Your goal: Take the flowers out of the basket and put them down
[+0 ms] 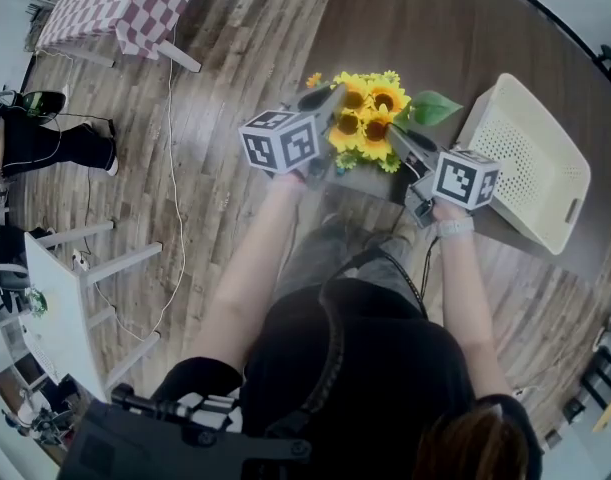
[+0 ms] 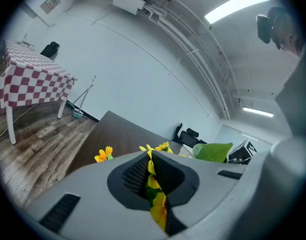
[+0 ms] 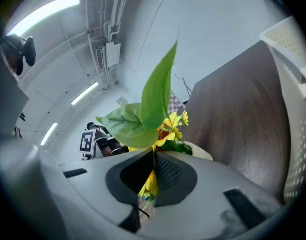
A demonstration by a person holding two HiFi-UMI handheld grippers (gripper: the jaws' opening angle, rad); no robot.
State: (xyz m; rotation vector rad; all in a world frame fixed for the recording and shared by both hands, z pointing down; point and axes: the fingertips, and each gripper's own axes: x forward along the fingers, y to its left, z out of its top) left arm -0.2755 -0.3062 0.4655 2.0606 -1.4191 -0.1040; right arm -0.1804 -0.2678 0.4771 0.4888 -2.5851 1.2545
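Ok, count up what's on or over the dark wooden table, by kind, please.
Bunch of yellow artificial sunflowers: 1
White perforated plastic basket: 1
Grey tongs: 2, left tongs and right tongs, both shut on the bunch
Total: 4

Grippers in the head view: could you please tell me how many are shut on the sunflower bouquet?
2. The left gripper clamps the sunflower bouquet from its left, the right gripper from its right.

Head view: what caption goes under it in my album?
Left gripper and right gripper both clamp the sunflower bunch over a dark table, white basket beside them.
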